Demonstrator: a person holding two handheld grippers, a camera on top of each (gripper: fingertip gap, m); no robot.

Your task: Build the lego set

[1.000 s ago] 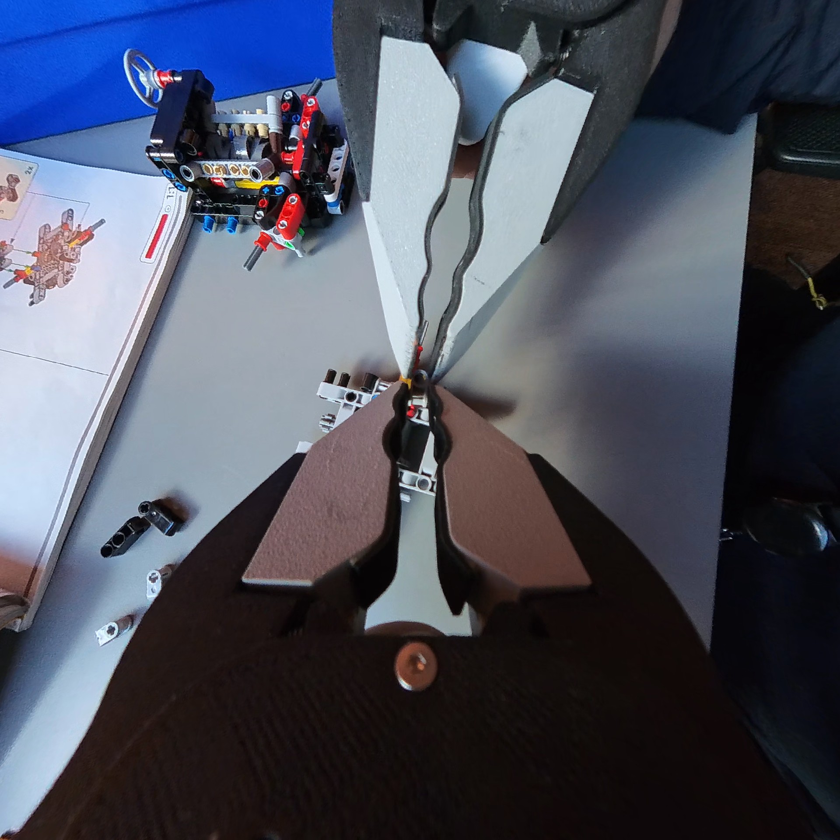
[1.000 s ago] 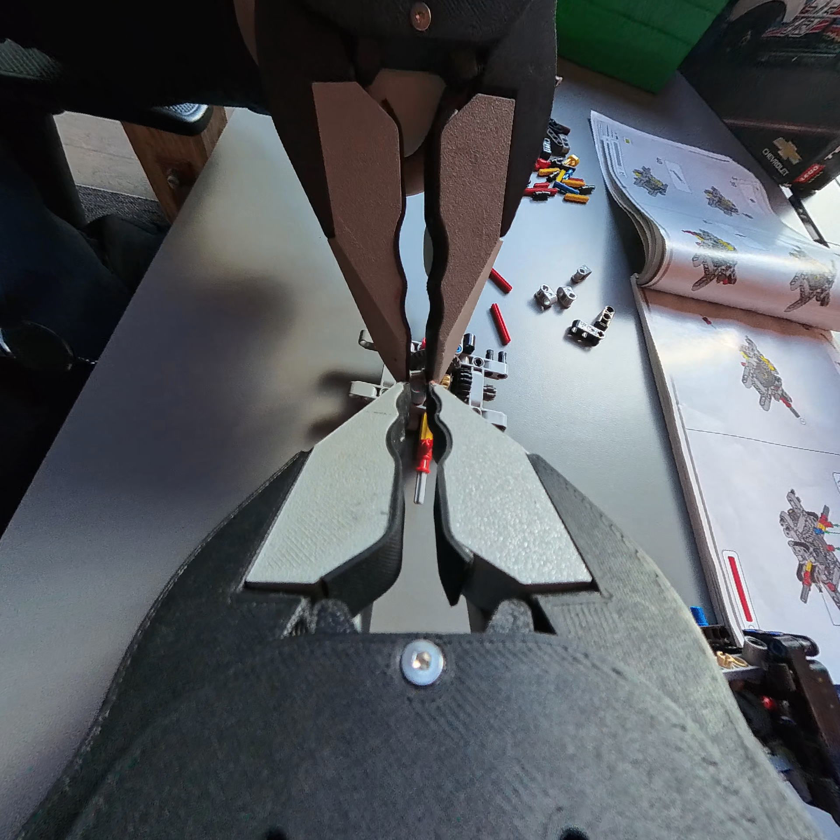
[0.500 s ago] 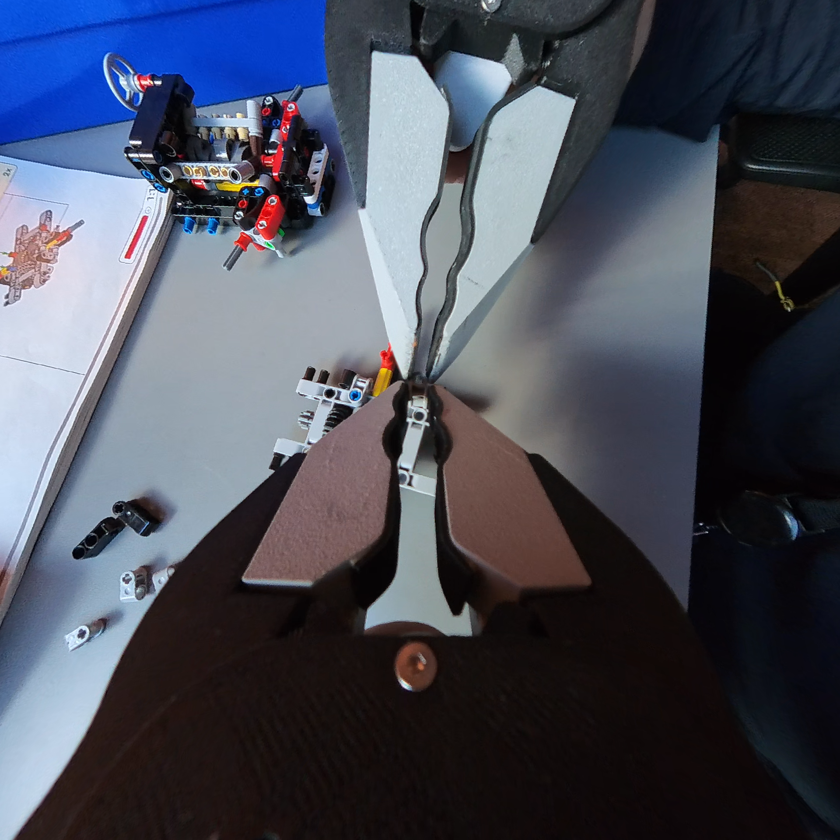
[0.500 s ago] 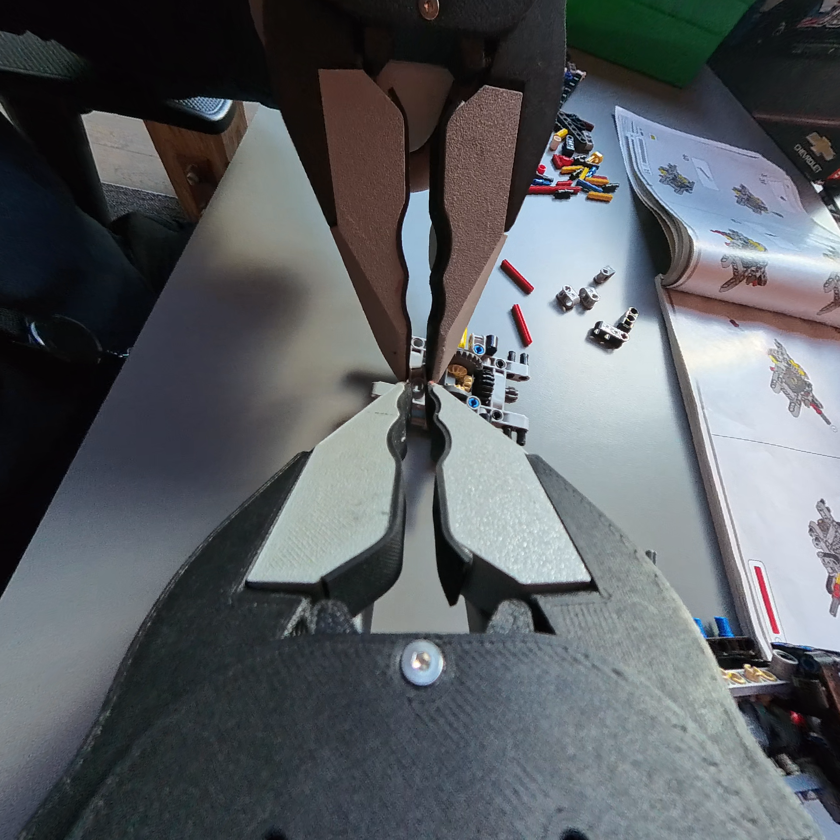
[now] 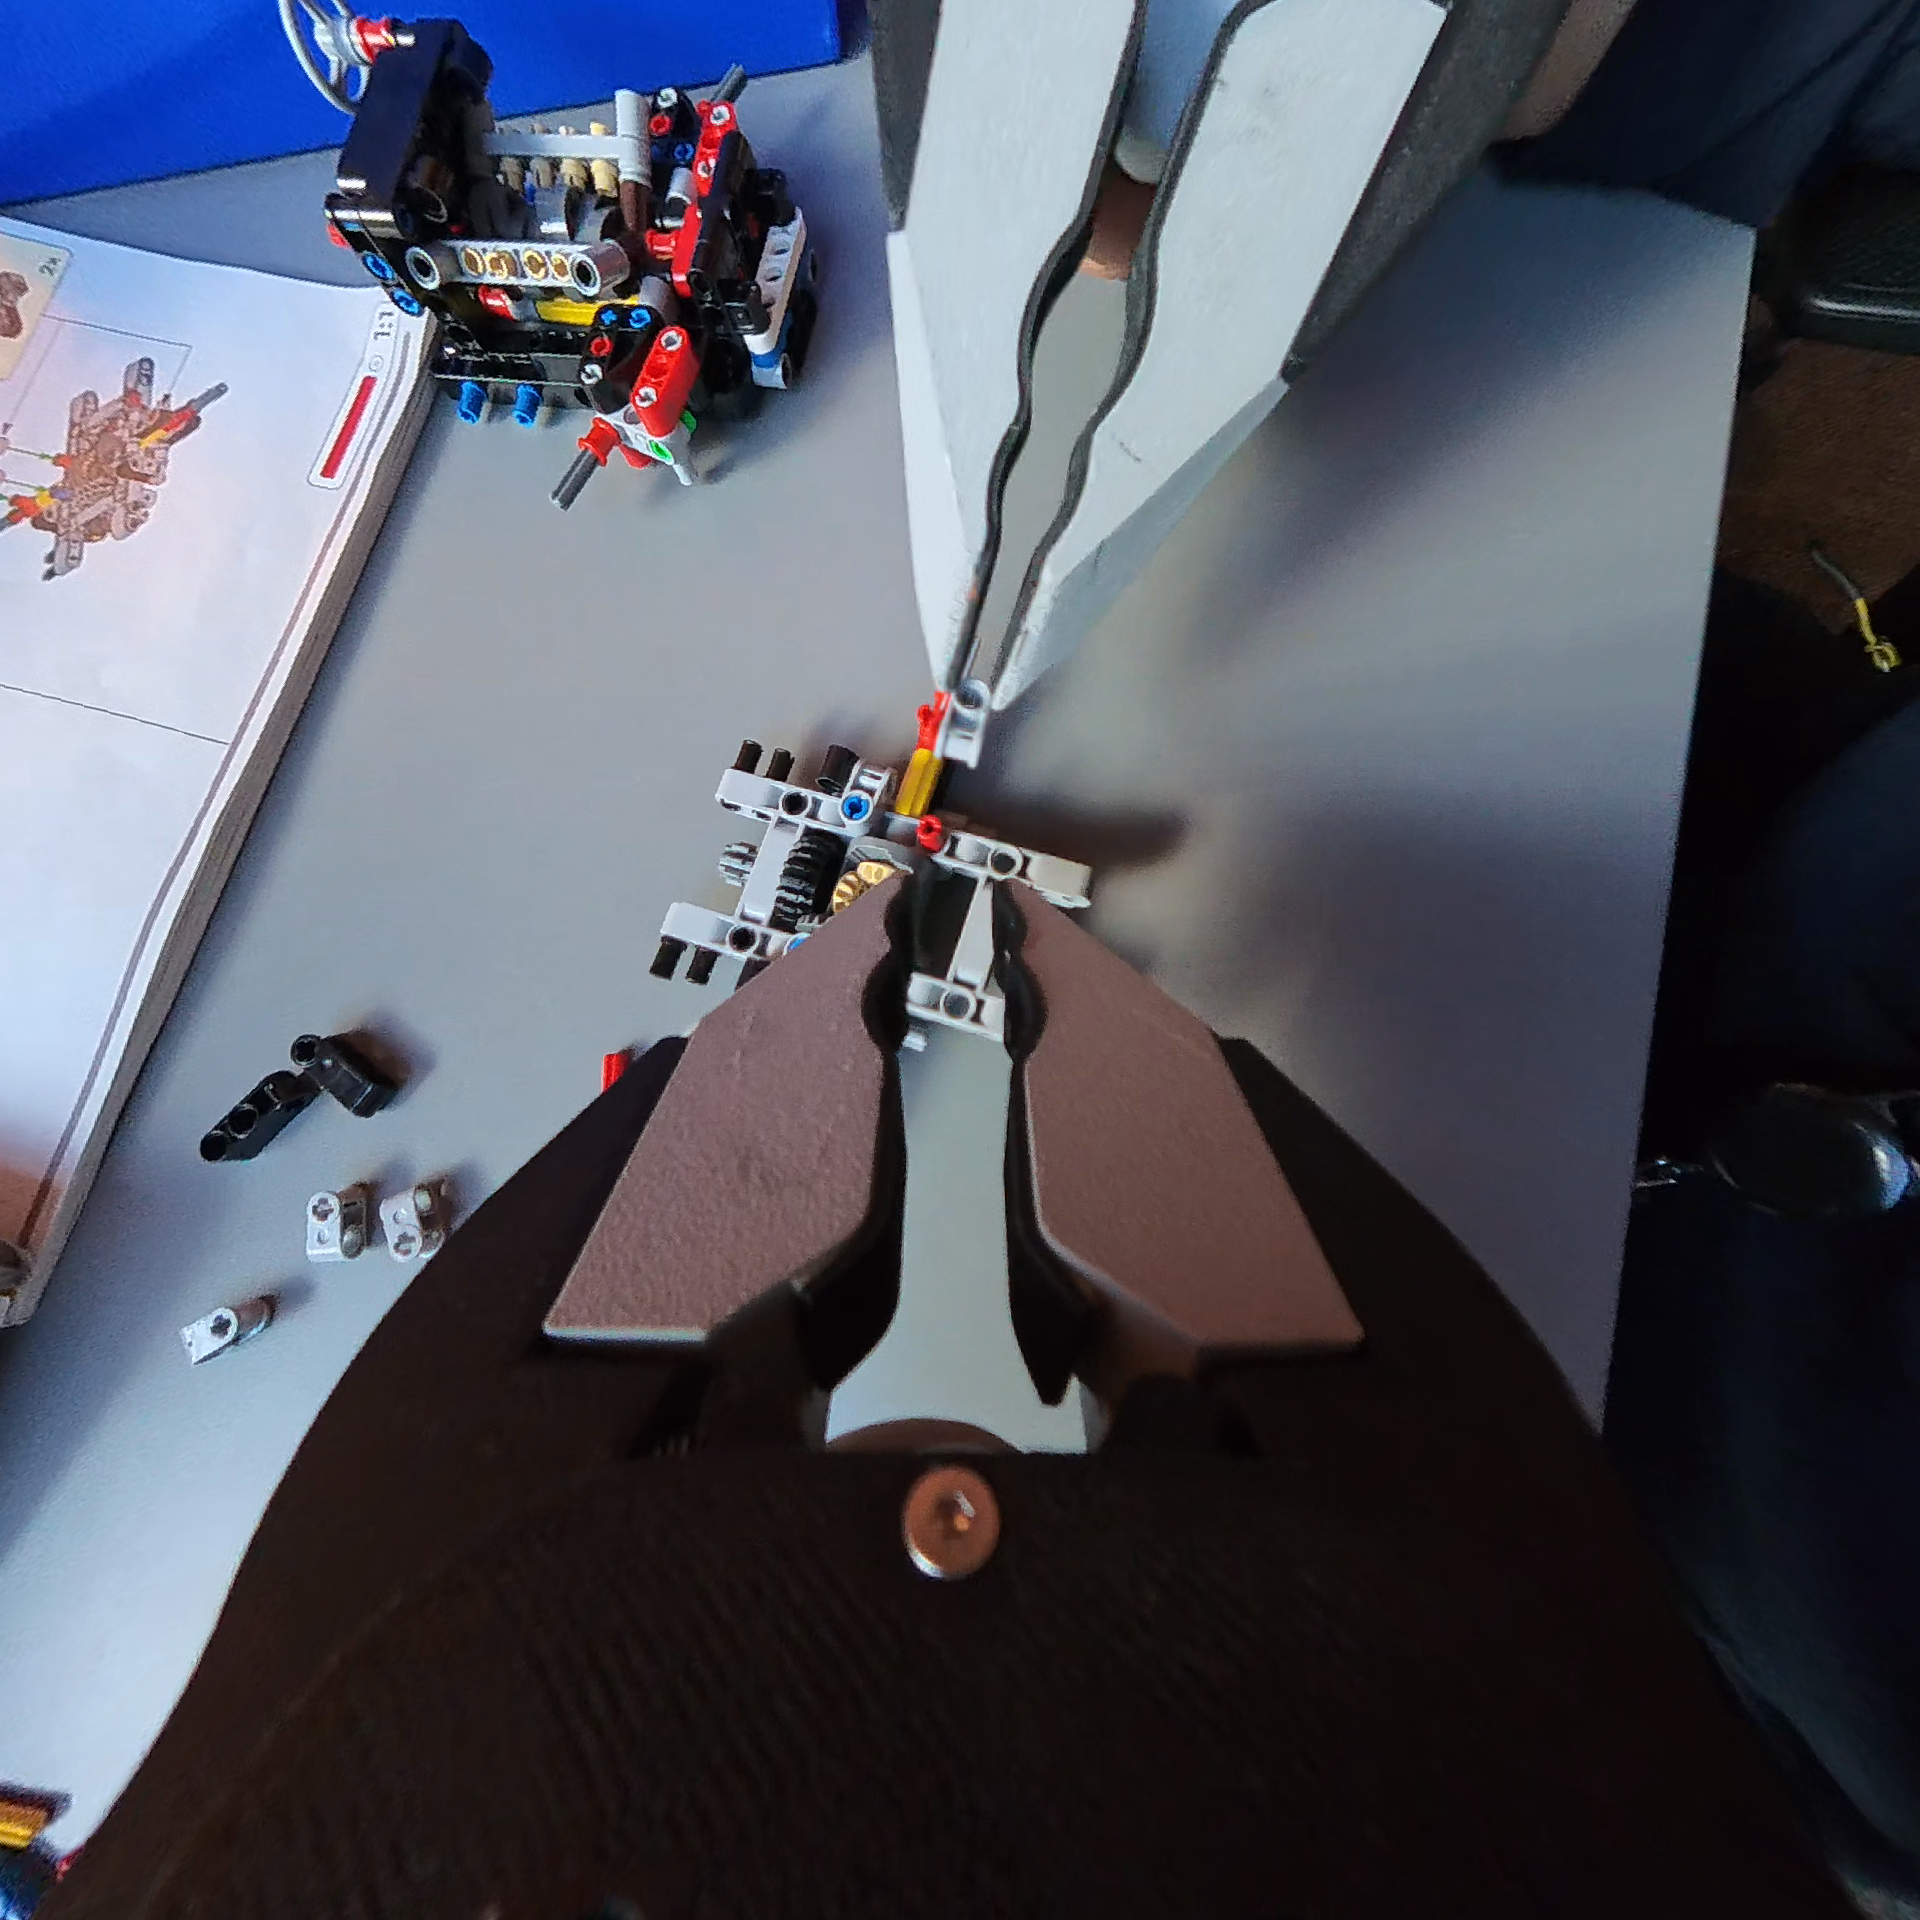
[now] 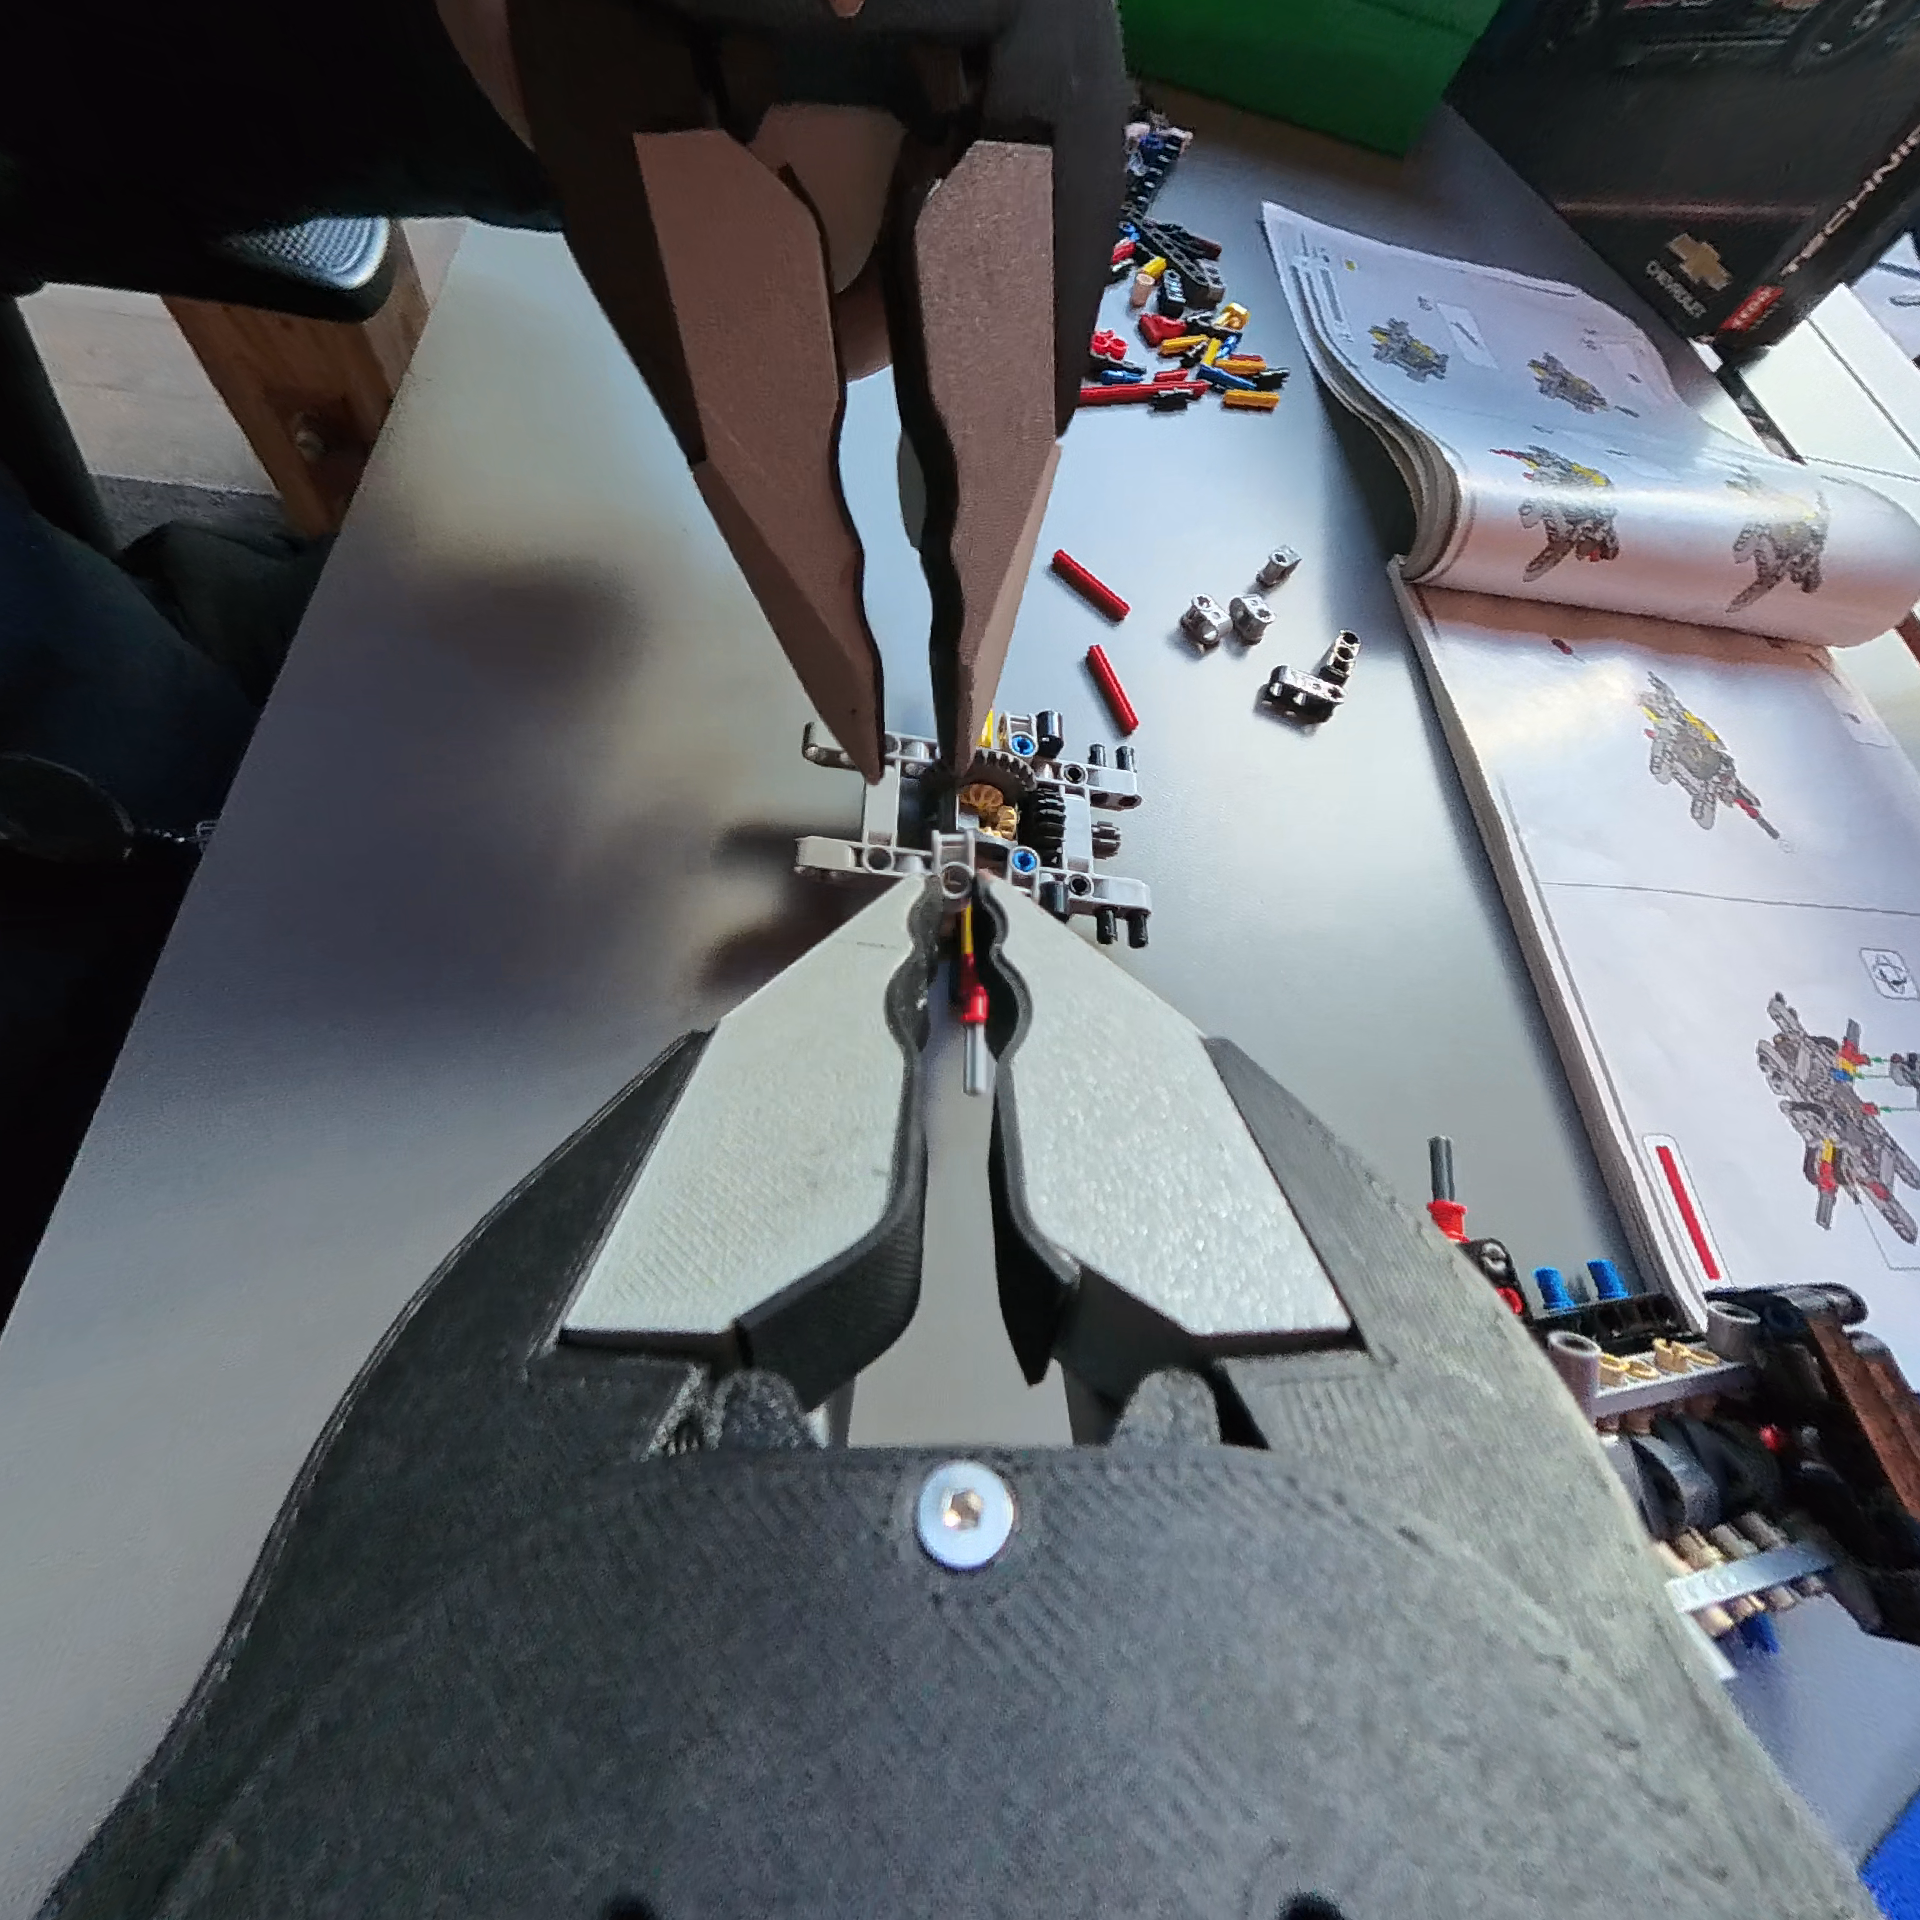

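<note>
— Two claws meet over one small toy. What shows from the brown left claw (image 5: 951, 906)?
— Its fingers stand a little apart, one on each side of a bar of the grey gear frame (image 5: 790, 862). They don't squeeze it. I think they fence it in so it can't slide on the table (image 5: 623, 644).
— And just past its tips?
— The grey right claw (image 5: 971, 694), pinched shut on a little grey piece (image 5: 964, 722), right beside the frame.
— Now from the grey claw?
— Same pinch, at its very tips. A thin rod (image 6: 974, 1055) with a red ring runs back between its fingers. I guess the tip grip leaves room for it. Two red sticks (image 6: 1110, 686) lie beyond its tips, to the right.
</note>
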